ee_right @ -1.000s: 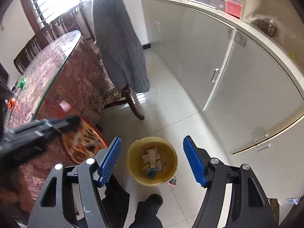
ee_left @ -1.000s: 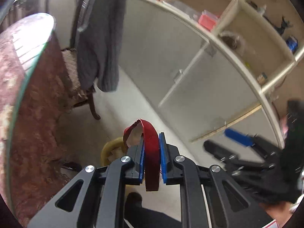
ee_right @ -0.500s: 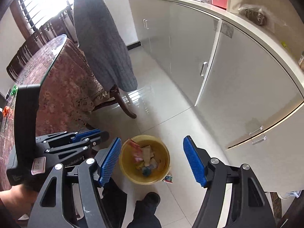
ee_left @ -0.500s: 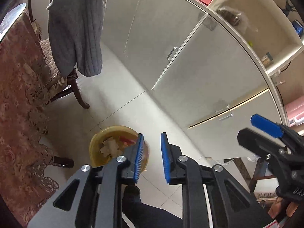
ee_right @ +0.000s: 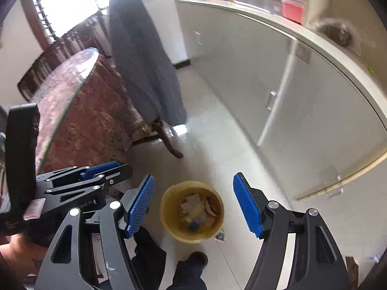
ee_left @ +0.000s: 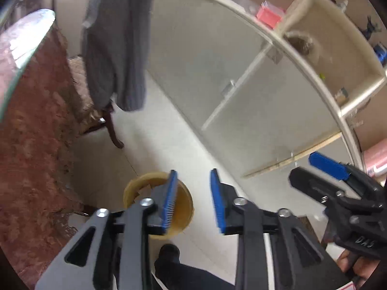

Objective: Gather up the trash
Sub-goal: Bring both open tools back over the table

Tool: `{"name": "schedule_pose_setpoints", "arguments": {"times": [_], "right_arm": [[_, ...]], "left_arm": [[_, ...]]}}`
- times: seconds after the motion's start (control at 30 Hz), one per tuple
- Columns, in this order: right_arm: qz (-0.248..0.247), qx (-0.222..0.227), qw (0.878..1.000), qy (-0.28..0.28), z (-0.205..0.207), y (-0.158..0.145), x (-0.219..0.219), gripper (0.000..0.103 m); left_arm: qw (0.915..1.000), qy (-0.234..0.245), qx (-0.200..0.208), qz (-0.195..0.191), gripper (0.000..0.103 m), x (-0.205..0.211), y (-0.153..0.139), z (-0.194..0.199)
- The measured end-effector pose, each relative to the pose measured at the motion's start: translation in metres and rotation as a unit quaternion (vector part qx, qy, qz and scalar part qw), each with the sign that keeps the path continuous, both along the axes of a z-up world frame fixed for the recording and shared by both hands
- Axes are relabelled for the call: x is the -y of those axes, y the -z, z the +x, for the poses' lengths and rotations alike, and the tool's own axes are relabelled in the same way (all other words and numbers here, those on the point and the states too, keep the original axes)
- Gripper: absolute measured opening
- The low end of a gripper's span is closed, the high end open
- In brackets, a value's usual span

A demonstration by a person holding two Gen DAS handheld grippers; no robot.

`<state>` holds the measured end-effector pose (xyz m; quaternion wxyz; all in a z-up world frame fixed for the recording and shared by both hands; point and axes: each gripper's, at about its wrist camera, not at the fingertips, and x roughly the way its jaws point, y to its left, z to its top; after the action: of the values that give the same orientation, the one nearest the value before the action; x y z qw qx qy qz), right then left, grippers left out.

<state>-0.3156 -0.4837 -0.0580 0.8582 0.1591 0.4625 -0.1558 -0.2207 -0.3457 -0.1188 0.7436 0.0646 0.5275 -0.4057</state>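
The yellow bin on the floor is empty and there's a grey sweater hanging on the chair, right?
Not quite. The yellow bin is not empty: the right wrist view looks down into it and shows paper scraps and wrappers lying inside. The rest holds: the bin stands on the floor, and a grey sweater hangs over the chair.

The bin (ee_right: 192,211) is mustard yellow, holding pale cream paper scraps, an orange-brown piece and something blue. Both grippers are black with bright blue ribbed pads (ee_right: 140,205). A dark grey knitted garment (ee_right: 142,72) hangs over a dark brown wooden chair. The tablecloth (ee_right: 92,116) is reddish brown, perhaps lace-patterned. Cabinets (ee_right: 278,91) are off-white, the floor tiles glossy white, and a box (ee_left: 269,17) on the shelf is pink-red
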Motion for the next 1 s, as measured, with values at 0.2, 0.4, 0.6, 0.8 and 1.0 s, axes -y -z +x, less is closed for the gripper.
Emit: {"name": "schedule_pose_setpoints", "arguments": {"times": [0.2, 0.4, 0.6, 0.8, 1.0], "right_arm": [[-0.002, 0.054, 0.995, -0.083, 0.043, -0.033, -0.045, 0.066], [0.003, 0.084, 0.977, -0.195, 0.107, -0.054, -0.120, 0.066], [0.010, 0.103, 0.961, -0.255, 0.170, -0.072, -0.201, 0.066], [0.006, 0.102, 0.950, -0.294, 0.224, -0.081, -0.280, 0.067], [0.014, 0.090, 0.943, -0.320, 0.263, -0.072, -0.351, 0.067]], "left_arm": [[0.9905, -0.120, 0.062, -0.030, 0.066, -0.069, -0.063, 0.025], [0.9591, -0.254, 0.119, -0.037, 0.075, -0.171, -0.111, 0.058], [0.9207, -0.363, 0.142, -0.025, 0.093, -0.278, -0.127, 0.105], [0.8840, -0.447, 0.137, 0.011, 0.093, -0.386, -0.119, 0.169], [0.8755, -0.469, 0.116, 0.021, 0.093, -0.452, -0.103, 0.223]]}}
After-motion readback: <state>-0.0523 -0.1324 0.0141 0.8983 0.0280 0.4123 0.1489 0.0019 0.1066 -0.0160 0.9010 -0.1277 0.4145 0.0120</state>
